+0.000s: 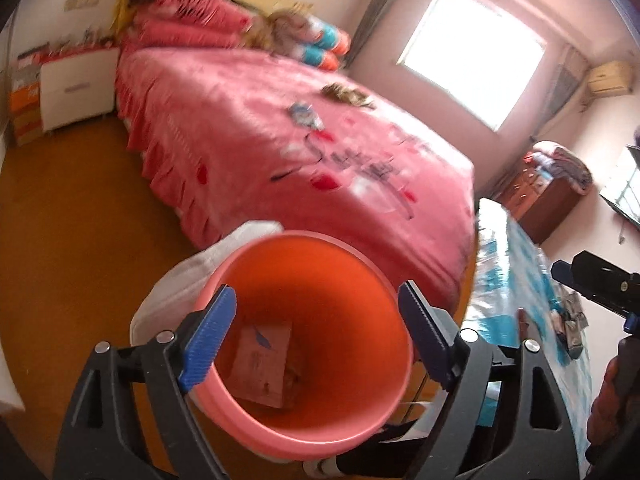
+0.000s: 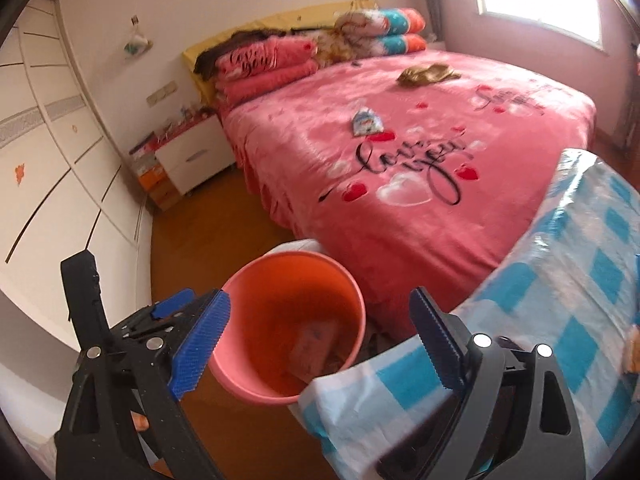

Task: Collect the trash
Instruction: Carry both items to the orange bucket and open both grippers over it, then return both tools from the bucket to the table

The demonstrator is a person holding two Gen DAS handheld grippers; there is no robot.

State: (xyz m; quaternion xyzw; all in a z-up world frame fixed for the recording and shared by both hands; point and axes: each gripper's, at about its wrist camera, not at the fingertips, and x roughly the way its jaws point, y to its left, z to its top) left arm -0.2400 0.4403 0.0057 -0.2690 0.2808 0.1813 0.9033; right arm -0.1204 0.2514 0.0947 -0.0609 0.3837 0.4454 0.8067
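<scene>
Bucket: the round pink plastic bucket (image 1: 304, 344) stood on the floor by the bed foot, opening upward, axis vertical.
Inside: a flat cardboard box (image 1: 262, 364) lay tilted.
Left gripper (image 1: 316, 340): jaws spread, nothing held.
Right gripper (image 2: 320, 340): spread, empty.
Bed: a small printed wrapper (image 2: 366, 122) lay on the pink blanket (image 2: 400, 168).

Bed (image 2: 400, 208) has a pink "love you" cover; directly on it: small blue-white wrapper (image 2: 366, 123) near the middle, crumpled brown-gold piece (image 2: 426, 74) further toward the window side, well apart from it. Stacked pink pillows (image 2: 266, 66) and rolled orange-teal bedding (image 2: 400, 32) at the headboard end. Wood floor (image 2: 224, 240) carries the pink bucket (image 2: 248, 376) by the bed's foot corner, a flat paper packet (image 1: 262, 364) lying inside it. Table with blue-white checked cloth (image 2: 560, 280) stands beside the bucket; items on it are too blurred to identify.
</scene>
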